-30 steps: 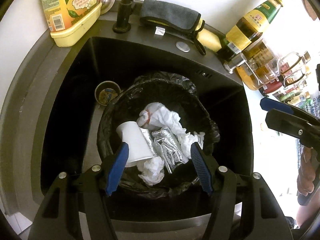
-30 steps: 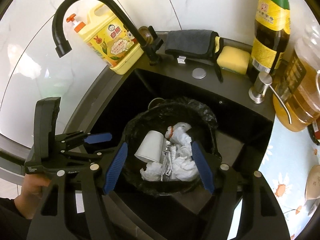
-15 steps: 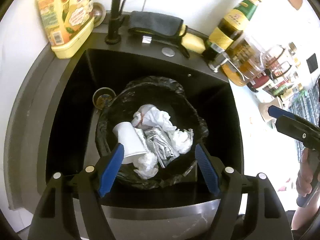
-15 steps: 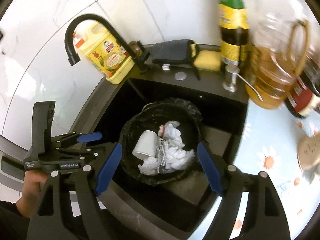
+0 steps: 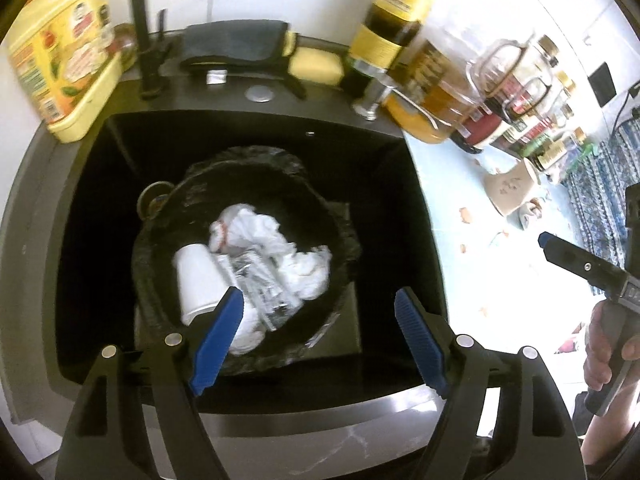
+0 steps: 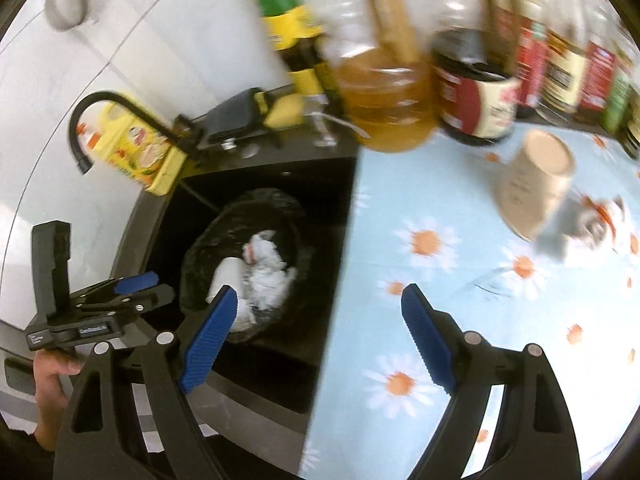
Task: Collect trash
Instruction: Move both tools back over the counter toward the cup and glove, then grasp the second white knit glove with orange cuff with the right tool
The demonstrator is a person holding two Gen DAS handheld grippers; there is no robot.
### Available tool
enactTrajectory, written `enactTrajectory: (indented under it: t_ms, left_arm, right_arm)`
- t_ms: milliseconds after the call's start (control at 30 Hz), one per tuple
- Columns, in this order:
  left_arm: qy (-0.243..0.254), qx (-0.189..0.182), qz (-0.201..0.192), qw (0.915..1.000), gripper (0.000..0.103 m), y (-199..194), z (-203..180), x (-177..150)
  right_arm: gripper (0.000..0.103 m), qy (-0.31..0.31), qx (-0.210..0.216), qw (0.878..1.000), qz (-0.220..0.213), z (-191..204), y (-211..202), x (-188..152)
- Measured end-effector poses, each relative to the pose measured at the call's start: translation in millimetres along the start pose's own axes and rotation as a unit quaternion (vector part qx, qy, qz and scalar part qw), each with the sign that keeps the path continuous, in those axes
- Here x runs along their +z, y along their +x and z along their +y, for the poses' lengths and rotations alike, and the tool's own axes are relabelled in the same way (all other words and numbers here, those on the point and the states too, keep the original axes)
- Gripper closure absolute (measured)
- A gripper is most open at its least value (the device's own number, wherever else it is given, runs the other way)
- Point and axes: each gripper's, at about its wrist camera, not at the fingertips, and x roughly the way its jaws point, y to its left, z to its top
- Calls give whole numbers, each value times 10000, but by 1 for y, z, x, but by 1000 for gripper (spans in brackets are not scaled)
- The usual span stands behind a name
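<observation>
Tongs, left (image 5: 318, 336): we hold them spread apart and empty above the near edge of the bin (image 5: 348, 248); over the last second we have drawn them back, so the bin looks smaller between the fingers.
Tongs, right (image 6: 316, 334): also apart, holding nothing; we have swung them off the bin, and now one finger lies over its rim while the other lies over the worktop (image 6: 452, 312) to the bin's right.
Bin: black-lined, standing inside the sink (image 5: 404, 216); it already holds a white cup (image 5: 196, 276), crumpled tissue (image 5: 304, 264) and foil (image 5: 256, 280).
Remaining trash: a tan paper cup (image 6: 534, 184) lies tipped on the worktop, well to the right of the bin, with a small crumpled scrap (image 6: 592, 220) just beside it.
Around the bin: a yellow detergent jug (image 5: 60, 56) behind it to the left, a row of bottles (image 6: 476, 80) behind it to the right.
Meaning: we judge the last drop finished and the right tongs turning toward the paper cup as the next pickup; motion blur hides finer detail there.
</observation>
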Motion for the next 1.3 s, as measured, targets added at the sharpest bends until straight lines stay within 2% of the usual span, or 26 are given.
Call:
enactTrajectory:
  t_ms: [400, 700, 833, 1000, 1133, 1233, 1300]
  left_arm:
    - [68, -92, 2, 9999, 27, 20, -72, 11]
    - [-57, 27, 13, 10000, 27, 28, -119, 7]
    - [-165, 69, 46, 9998, 27, 31, -135, -2]
    - [-344, 147, 37, 9993, 27, 32, -147, -13]
    - [-450, 178, 40, 9988, 27, 32, -154, -22]
    - [-483, 228, 63, 9986, 27, 33, -160, -28]
    - [-528, 260, 74, 9982, 27, 34, -161, -31]
  right_arm:
    - [20, 990, -413, 9938, -307, -135, -40, -5]
    - [21, 1393, -481, 9890, -108, -216, -41, 10]
    - [27, 1477, -494, 9878, 1, -238, -36, 20]
    - [28, 1598, -464, 9859, 157, -260, -28, 32]
    - [37, 1768, -466, 9825, 347, -273, -18, 39]
    - [40, 1949, -431, 9787, 468, -283, -11, 41]
    - [48, 2060, -379, 9762, 559, -289, -5, 42]
